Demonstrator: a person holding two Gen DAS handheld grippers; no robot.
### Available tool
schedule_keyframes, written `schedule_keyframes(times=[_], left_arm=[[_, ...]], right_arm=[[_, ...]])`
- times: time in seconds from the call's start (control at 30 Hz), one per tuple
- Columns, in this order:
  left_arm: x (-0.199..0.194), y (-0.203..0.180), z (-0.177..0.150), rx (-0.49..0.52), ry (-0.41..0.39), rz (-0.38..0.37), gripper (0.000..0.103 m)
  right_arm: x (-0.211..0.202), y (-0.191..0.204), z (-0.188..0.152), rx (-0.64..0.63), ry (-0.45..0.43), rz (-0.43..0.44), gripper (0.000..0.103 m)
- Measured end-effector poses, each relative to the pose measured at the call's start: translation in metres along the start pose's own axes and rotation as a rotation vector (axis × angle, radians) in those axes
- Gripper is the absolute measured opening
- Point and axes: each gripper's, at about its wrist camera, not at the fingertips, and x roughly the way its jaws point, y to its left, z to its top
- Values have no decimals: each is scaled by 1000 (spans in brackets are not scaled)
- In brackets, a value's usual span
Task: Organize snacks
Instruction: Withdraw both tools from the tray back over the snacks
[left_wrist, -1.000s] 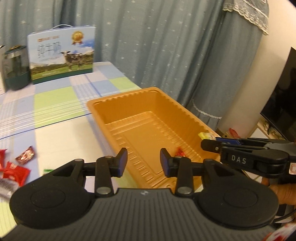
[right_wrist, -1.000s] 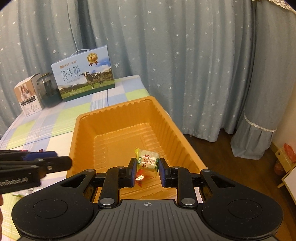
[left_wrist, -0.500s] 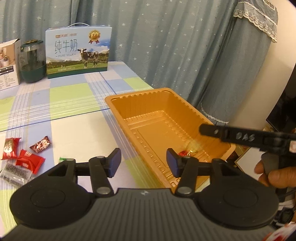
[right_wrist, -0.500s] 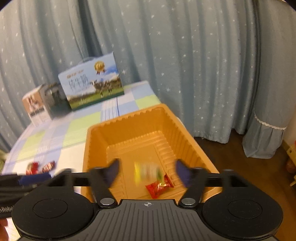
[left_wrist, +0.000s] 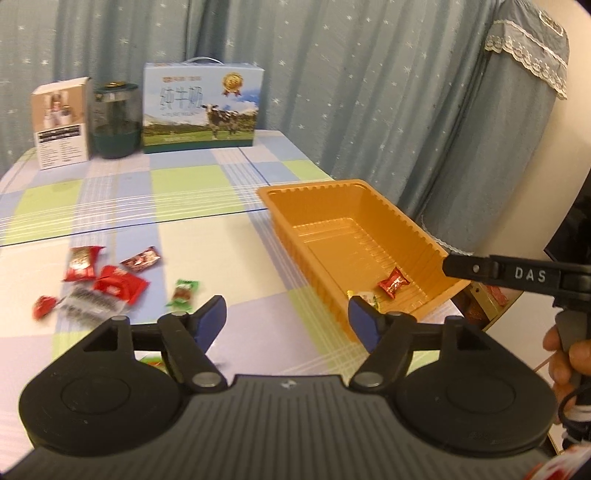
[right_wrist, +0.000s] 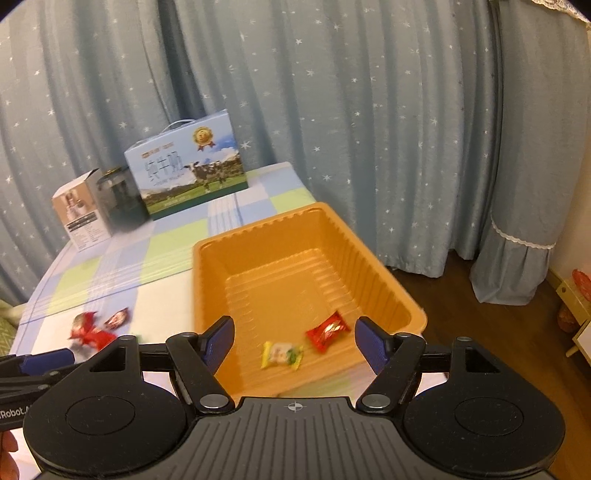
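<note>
An orange plastic tray (left_wrist: 413, 229) (right_wrist: 207, 280) sits at the table's right edge. Inside it lie a red wrapped candy (left_wrist: 393, 283) (right_wrist: 328, 331) and a yellow-green wrapped candy (right_wrist: 282, 354) (left_wrist: 364, 296). My left gripper (left_wrist: 287, 317) hangs over the tablecloth beside the tray's near left corner, its jaws opening with nothing between them. My right gripper (right_wrist: 294, 341) stands open above the tray's near end, empty, the two candies lying below it. Several loose snacks (left_wrist: 110, 284) (right_wrist: 96, 330), mostly red wrappers and one green (left_wrist: 184, 292), lie on the table to the left.
A milk carton box (left_wrist: 201, 107) (right_wrist: 186, 166), a dark green jar (left_wrist: 116, 120) and a small white box (left_wrist: 62, 123) stand at the table's far end before star-print curtains. A hand (left_wrist: 570, 358) holds the right gripper's handle. Wooden floor (right_wrist: 480, 314) lies right of the table.
The right gripper opened and let the yellow-green candy fall into the tray, then rose. The left gripper drew back and swung left, its jaws spreading wider; the loose snacks came into view.
</note>
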Motion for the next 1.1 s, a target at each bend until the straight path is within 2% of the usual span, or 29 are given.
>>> schedule_keyframes(times=[0.17,0.6,1.1], left_arm=[[-36,11,-10,-28,-16,27,80],[-107,46,-44,-56,-32,127,85],[-120,84,-63,-105,-20,190,86]], right_arm=[[-27,24,-13,-13,10,13,72],[-64,77,-55,-5,47,97,72],[-57,105,-80,-62,90,133,72]])
